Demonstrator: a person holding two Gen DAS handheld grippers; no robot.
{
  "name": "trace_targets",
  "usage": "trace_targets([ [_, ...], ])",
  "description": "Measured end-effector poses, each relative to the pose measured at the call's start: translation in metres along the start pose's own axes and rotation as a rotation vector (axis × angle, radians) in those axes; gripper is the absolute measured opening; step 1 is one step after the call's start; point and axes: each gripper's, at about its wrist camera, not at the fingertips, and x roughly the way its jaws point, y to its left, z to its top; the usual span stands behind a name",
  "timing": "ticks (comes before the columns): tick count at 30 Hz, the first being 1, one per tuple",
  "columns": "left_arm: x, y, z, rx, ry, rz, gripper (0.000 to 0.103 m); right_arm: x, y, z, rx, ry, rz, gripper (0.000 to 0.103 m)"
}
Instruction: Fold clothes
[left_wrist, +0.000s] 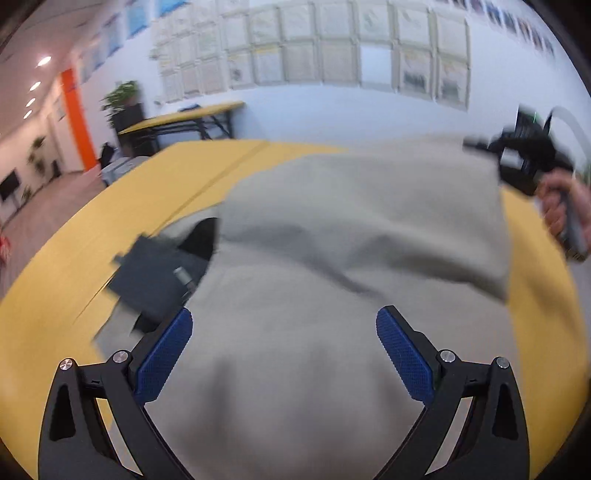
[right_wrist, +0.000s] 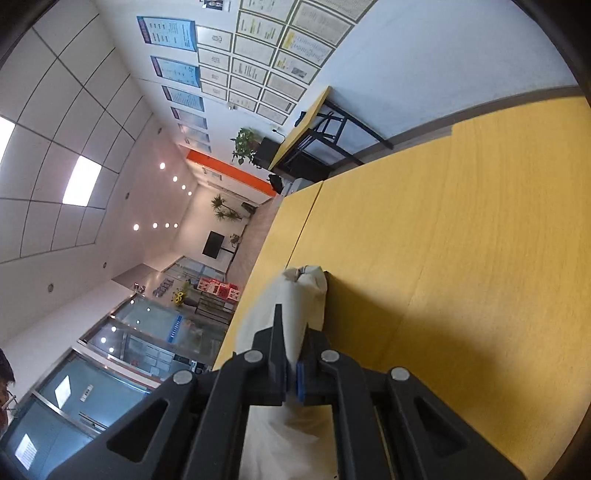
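Black left claw (left_wrist: 284, 354), blue ridged pads (left_wrist: 164, 363), silver screws

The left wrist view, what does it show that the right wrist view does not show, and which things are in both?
Only the left wrist view shows the open left gripper above the spread beige garment, a dark object half under the cloth, and the hand that holds the right gripper. Only the right wrist view shows the right gripper shut on a bunched edge of the cloth, and the ceiling. Both show the garment, the yellow table and the papers on the wall.
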Motion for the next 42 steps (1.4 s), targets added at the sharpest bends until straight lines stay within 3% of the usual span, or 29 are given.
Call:
trace_targets([
  [2,0.038,-0.008,0.013,0.072,0.045,-0.020,0.101,0.004,-0.001,0.001,0.009,0.000,0.033,0.003],
  [6,0.091,-0.017,0.018,0.099,0.129,-0.088,0.103,0.014,0.006,-0.006,0.021,0.022,0.101,0.003],
  [10,0.095,-0.016,0.027,0.115,0.152,-0.127,0.103,0.023,0.008,-0.007,0.036,0.049,0.155,0.003],
  [12,0.083,-0.020,0.032,0.152,0.126,-0.118,0.095,0.026,0.008,-0.006,0.044,0.055,0.173,0.003],
  [14,0.064,-0.015,0.042,0.122,0.026,-0.139,0.096,0.029,0.006,-0.004,0.045,0.060,0.176,0.003],
  [15,0.065,-0.012,0.045,0.102,0.022,-0.139,0.097,0.027,0.006,-0.004,0.048,0.063,0.181,0.003],
  [20,0.099,-0.008,0.038,0.062,0.149,-0.129,0.100,0.035,0.004,-0.003,0.057,0.083,0.215,0.003],
  [23,0.066,-0.013,0.024,0.082,0.143,-0.117,0.103,0.037,0.010,-0.006,0.048,0.099,0.237,0.003],
  [31,-0.036,-0.026,-0.012,0.133,0.112,-0.084,0.098,0.051,0.042,-0.011,0.027,0.141,0.315,0.003],
  [33,-0.066,-0.029,-0.033,0.142,0.123,-0.068,0.098,0.059,0.057,-0.022,0.023,0.178,0.353,0.003],
  [37,-0.100,-0.035,-0.103,0.131,0.240,-0.043,0.098,0.072,0.097,-0.053,0.002,0.278,0.442,0.004],
  [42,-0.112,-0.030,-0.136,-0.001,0.198,-0.038,0.103,0.081,0.136,-0.108,0.005,0.418,0.513,0.004],
])
